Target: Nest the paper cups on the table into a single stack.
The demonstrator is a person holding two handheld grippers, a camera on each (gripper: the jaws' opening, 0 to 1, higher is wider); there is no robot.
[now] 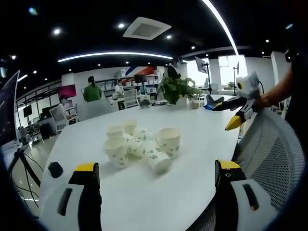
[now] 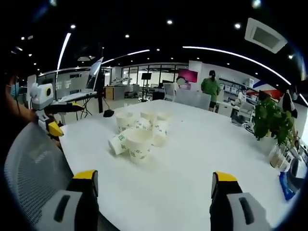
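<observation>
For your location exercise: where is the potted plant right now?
In the left gripper view, the potted plant stands at the white table's far edge, beyond the cluster of paper cups.

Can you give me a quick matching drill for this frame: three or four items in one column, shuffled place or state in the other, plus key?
Items:
1. paper cups
2. potted plant
3. mesh chair back
4. left gripper

Place or state:
A. jaws open, holding nothing
B. clustered mid-table, some upright, some tipped on their sides
C. at the near table edge, beside the jaws
D. far end of the white table

Pairs: 1-B, 2-D, 3-C, 4-A
</observation>
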